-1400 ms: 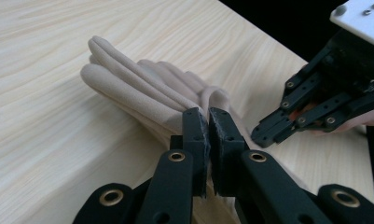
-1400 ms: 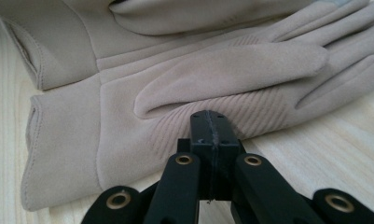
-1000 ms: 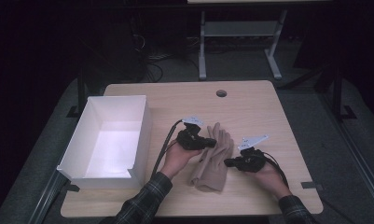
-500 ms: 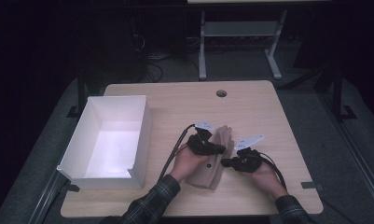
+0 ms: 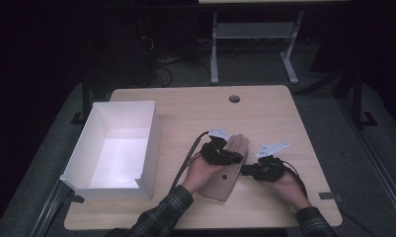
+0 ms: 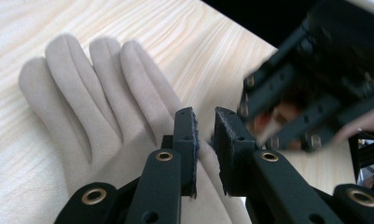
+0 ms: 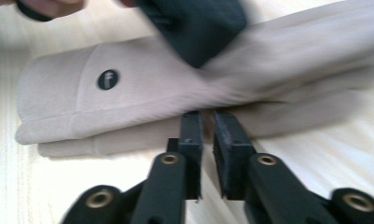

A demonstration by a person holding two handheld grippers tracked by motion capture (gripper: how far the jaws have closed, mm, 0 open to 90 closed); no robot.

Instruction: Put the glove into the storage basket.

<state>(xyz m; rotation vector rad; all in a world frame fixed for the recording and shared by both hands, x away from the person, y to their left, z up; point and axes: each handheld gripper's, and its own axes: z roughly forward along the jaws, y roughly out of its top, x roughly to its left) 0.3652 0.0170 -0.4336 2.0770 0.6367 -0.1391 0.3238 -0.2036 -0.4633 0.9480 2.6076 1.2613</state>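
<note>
A pair of beige gloves lies stacked on the wooden table, fingers pointing away from the person, with a small black logo button on the cuff. My left gripper hovers over the glove's palm. Its jaws have just been opening and stand a narrow slit apart, with glove fabric showing in the gap but not pinched. My right gripper lies at the gloves' right edge. Its jaws have also just been opening, a slit apart, tips at the lower glove's edge.
An open white box stands at the table's left side. A round cable hole sits near the far edge. In the left gripper view the other gripper is close on the right. A metal stand is beyond the table.
The left hand has moved right across the gloves, and the spread-out fabric has become a narrower stack. The right gripper has stayed at the gloves' right edge.
</note>
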